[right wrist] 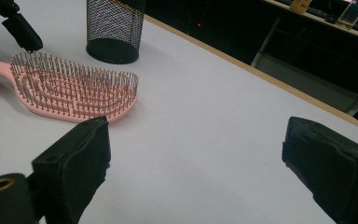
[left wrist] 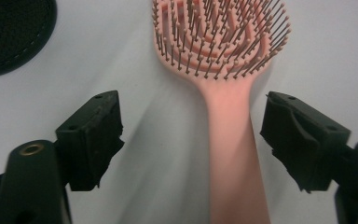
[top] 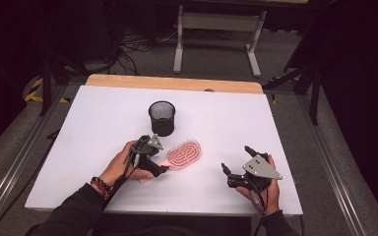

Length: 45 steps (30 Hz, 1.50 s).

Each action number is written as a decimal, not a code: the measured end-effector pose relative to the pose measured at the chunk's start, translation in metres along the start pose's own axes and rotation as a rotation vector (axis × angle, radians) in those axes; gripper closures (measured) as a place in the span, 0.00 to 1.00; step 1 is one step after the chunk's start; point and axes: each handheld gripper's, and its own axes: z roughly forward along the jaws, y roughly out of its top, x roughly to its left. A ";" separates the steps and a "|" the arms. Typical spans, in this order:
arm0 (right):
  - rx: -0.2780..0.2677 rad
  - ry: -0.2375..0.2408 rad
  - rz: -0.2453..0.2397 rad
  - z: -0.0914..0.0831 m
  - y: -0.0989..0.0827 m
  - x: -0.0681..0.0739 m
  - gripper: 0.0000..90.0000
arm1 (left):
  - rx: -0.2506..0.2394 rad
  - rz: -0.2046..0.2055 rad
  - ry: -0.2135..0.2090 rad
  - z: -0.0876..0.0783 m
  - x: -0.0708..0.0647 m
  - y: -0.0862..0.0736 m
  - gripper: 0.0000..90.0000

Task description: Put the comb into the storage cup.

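Observation:
A pink hairbrush (top: 183,155) lies bristles up on the white table (top: 275,128), with its handle pointing toward my left hand. My left gripper (top: 155,156) straddles that handle. In the left gripper view the hairbrush handle (left wrist: 228,154) runs between the two black jaws of the left gripper (left wrist: 193,109), nearer the right one, with a gap on each side. The jaws stand open and do not press on it. My right gripper (top: 236,158) rests low near the front right edge; seen from its own camera, the right gripper (right wrist: 198,135) is open over bare table, and the hairbrush (right wrist: 74,91) lies beyond it.
A black mesh cup (top: 162,118) stands upright just behind the brush; the mesh cup (right wrist: 114,28) is close to the bristle end. The table's wooden far edge (top: 177,83) borders the floor, where a grey desk frame (top: 216,29) and cables lie.

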 end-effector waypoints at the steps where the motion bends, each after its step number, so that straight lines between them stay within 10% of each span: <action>1: 0.000 0.000 0.000 0.000 0.000 0.000 0.09 | 0.006 0.001 -0.013 0.002 0.001 0.001 0.26; 45: 0.052 0.042 -0.024 0.007 -0.002 0.005 0.10 | 0.058 0.058 -0.008 0.008 -0.011 0.007 0.77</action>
